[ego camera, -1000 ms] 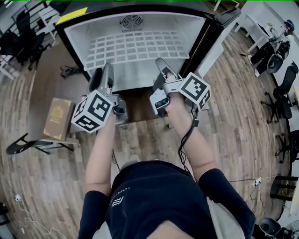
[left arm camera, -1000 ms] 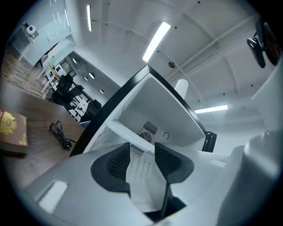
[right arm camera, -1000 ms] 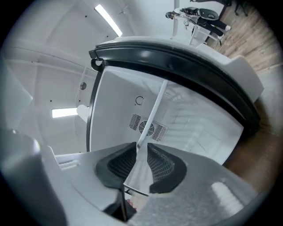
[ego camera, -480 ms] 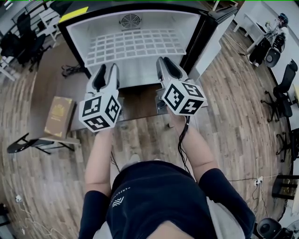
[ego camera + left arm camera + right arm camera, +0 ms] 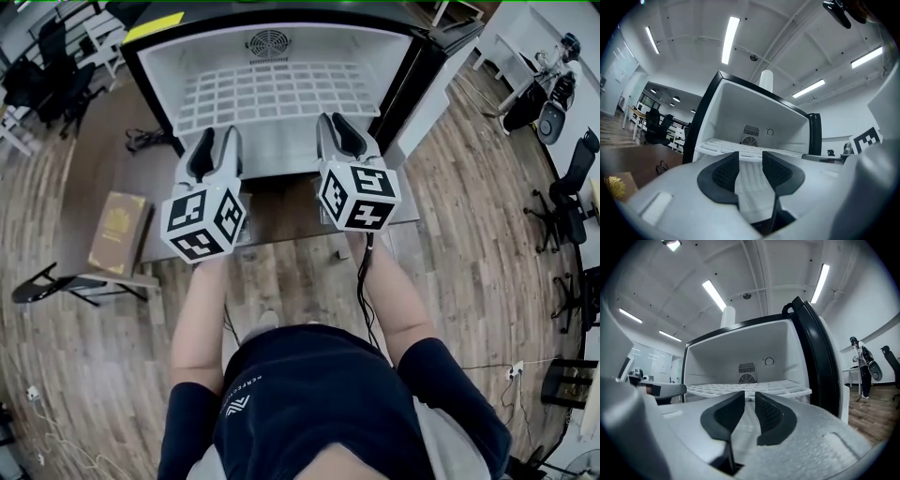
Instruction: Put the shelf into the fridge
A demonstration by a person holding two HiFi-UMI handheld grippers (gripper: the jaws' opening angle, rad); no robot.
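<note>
Head view: fridge (image 5: 153, 82), far, door open. Shelf (image 5: 272, 94), a white grid, seated across inside it. Left gripper (image 5: 217, 141), at the fridge front: jaws apart, just opened slightly further, empty. Right gripper (image 5: 336, 127), to its right: jaws narrowly apart, empty.

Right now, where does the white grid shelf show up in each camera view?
Head view: shelf upper centre, inside the open fridge.
Left gripper view: shelf at centre, just above the jaws.
Right gripper view: shelf at centre, just above the jaws.
Shared landmark: round fan vent on the back wall.
</note>
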